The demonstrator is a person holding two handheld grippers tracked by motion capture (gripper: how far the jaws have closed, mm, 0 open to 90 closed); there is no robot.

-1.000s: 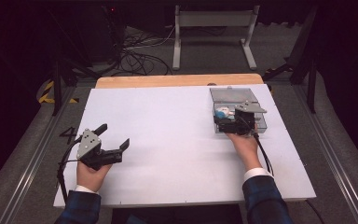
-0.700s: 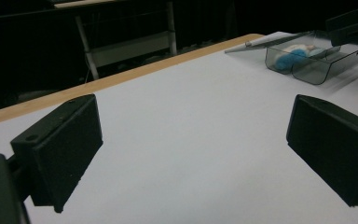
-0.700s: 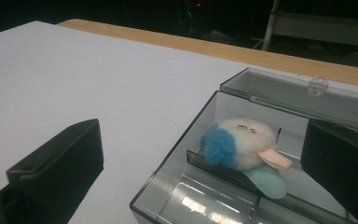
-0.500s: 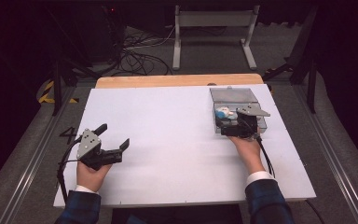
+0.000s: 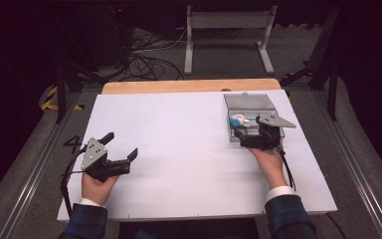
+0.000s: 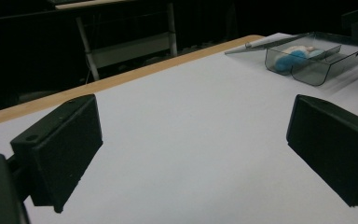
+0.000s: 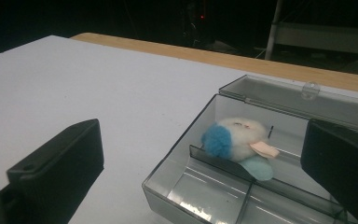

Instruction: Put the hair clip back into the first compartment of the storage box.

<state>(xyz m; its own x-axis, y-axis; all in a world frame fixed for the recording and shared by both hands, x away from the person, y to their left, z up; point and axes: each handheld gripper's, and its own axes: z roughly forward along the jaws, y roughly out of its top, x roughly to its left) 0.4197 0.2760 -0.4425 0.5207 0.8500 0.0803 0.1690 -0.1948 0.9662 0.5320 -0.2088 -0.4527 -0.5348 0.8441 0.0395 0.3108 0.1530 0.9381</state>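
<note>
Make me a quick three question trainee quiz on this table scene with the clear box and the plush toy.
1. True or false: the plush toy lies inside the clear box.
2. The right gripper is: A) shut on the toy, B) open at the box, C) flat on the lid.
3. Fill in: the box's lid is ____.

Key: 1 true. 2 B. 3 open. The left gripper rests open, far from the box.

Both claws gaping: left claw (image 5: 122, 147) low at left, right claw (image 5: 248, 137) fwd at right.
</note>
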